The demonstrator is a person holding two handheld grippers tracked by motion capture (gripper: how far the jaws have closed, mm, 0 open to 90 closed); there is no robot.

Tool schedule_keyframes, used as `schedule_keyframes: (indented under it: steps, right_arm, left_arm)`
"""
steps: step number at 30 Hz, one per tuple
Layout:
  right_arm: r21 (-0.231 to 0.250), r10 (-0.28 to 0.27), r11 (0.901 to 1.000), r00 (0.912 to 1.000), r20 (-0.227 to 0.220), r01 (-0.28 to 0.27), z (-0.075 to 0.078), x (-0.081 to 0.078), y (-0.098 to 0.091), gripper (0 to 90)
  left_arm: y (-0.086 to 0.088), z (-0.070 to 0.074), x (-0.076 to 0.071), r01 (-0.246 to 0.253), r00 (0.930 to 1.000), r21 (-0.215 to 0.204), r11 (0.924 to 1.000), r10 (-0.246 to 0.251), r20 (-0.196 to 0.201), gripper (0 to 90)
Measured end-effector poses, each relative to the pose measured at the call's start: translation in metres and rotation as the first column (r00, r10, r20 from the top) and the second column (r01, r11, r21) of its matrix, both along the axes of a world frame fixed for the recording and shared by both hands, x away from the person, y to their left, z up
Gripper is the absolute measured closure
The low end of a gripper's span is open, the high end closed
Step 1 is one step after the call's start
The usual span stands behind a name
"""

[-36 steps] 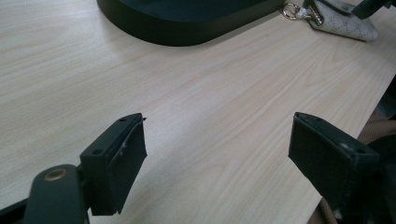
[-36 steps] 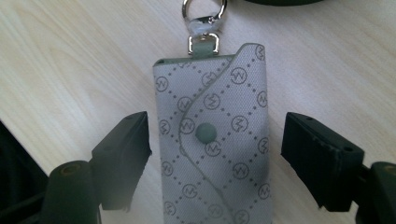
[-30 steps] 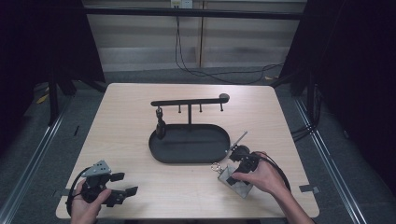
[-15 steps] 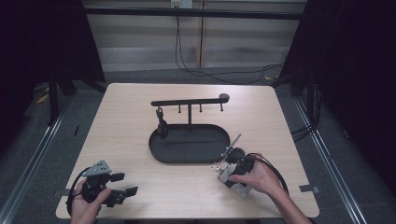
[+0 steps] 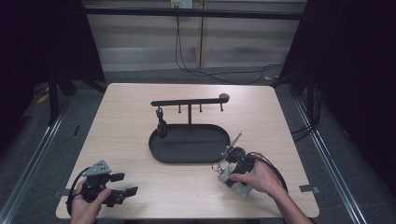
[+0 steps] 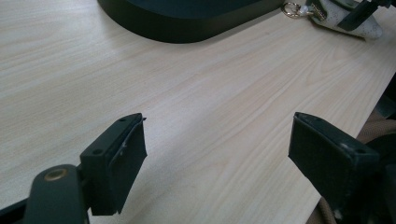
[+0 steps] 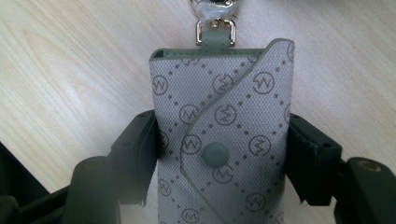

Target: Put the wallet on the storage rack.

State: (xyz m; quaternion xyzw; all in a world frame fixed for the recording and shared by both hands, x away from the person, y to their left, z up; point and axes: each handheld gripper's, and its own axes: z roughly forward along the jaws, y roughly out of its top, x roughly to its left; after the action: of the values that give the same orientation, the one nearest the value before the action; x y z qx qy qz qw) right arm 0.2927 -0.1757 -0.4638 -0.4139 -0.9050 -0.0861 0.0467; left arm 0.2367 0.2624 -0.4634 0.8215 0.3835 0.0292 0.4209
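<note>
Pale wood table [image 5: 140, 107], grey floor [image 5: 336, 154] — dark curtains [image 5: 355, 60], cables [image 5: 224, 77] along the back wall [image 5: 140, 42]

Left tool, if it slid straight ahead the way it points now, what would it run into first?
Probably the black oval tray. The left tool stands open over bare table, with that tray's rim straight ahead; the patterned key pouch lies off to the side. Depth is hard to judge.

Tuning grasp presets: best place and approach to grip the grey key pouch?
Grip the key pouch across its flat body at the snap button's height, coming from the end away from the metal ring. Its long edges are straight and parallel, so the fingers seat flat. The right gripper has just closed there, ring left free.
</note>
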Motion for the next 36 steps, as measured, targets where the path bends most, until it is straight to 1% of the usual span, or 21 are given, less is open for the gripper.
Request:
schedule_keyframes:
  steps: [1, 3, 10, 13, 15, 17, 20, 21, 22, 27, 30, 32, 36]
  right_arm:
    - [0.005, 0.007, 1.0, 1.0, 0.006, -0.007, 0.001, 0.0, -0.001, 33.7]
    - [0.021, -0.006, 0.9998, 1.0, 0.001, 0.005, 0.005, 0.0, -0.002, 33.8]
    - [0.018, -0.01, 0.9998, 0.9999, 0.003, 0.01, 0.012, 0.002, -0.003, 34.0]
    - [0.014, -0.009, 0.9999, 1.0, 0.0, 0.009, 0.014, 0.003, -0.003, 34.0]
    - [0.013, -0.017, 0.9998, 0.9999, 0.002, 0.017, 0.016, 0.003, -0.003, 34.1]
    - [0.01, -0.012, 0.9999, 0.9999, 0.004, 0.012, 0.018, 0.004, -0.004, 34.1]
    - [0.013, -0.029, 0.9995, 0.9996, -0.003, 0.029, 0.021, 0.004, -0.004, 34.1]
    - [-0.001, -0.027, 0.9996, 0.9996, 0.001, 0.027, 0.023, 0.005, -0.004, 34.1]
    - [-0.002, -0.033, 0.9995, 0.9995, -0.004, 0.033, 0.024, 0.005, -0.004, 34.1]
    - [0.005, -0.036, 0.9993, 0.9994, -0.003, 0.036, 0.026, 0.006, -0.006, 34.2]
    - [0.014, -0.039, 0.9991, 0.9992, 0.002, 0.039, 0.029, 0.006, -0.007, 34.2]
    - [0.009, -0.042, 0.9991, 0.9991, -0.002, 0.042, 0.031, 0.007, -0.007, 34.2]
    - [0.013, -0.042, 0.999, 0.9991, 0.004, 0.042, 0.035, 0.008, -0.008, 34.2]
  left_arm:
    - [0.0, 0.0, 0.0, -0.001, 1.0, 0.001, 1.0, 0.001, 0.001, 18.7]
    - [0.001, 0.0, 0.001, -0.003, 1.0, -0.001, 1.0, 0.003, 0.0, 18.7]
    - [0.001, 0.0, 0.002, -0.002, 1.0, 0.0, 1.0, 0.002, -0.006, 18.7]
    - [0.001, 0.0, 0.002, -0.006, 0.9999, -0.008, 1.0, 0.006, -0.011, 18.7]
    - [0.002, 0.0, 0.002, -0.017, 0.9999, -0.009, 0.9998, 0.017, -0.002, 18.7]
    - [0.002, 0.0, 0.002, -0.017, 0.9998, -0.009, 0.9998, 0.017, -0.006, 18.6]
    - [0.002, 0.0, 0.002, -0.019, 0.9997, -0.01, 0.9998, 0.019, -0.014, 18.3]
    - [0.002, -0.001, 0.003, -0.017, 0.9998, -0.008, 0.9998, 0.017, -0.014, 18.2]
    - [0.002, -0.001, 0.003, -0.015, 0.9998, -0.006, 0.9999, 0.015, -0.015, 18.3]
    - [0.001, -0.001, 0.003, -0.022, 0.9996, -0.008, 0.9997, 0.022, -0.016, 18.2]
    - [0.001, -0.001, 0.003, -0.019, 0.9997, -0.012, 0.9997, 0.019, -0.014, 18.2]
    - [0.001, 0.0, 0.002, -0.018, 0.9998, -0.014, 0.9997, 0.018, -0.007, 18.2]
    - [0.0, 0.0, 0.002, -0.012, 0.9999, -0.016, 0.9998, 0.012, -0.009, 18.3]
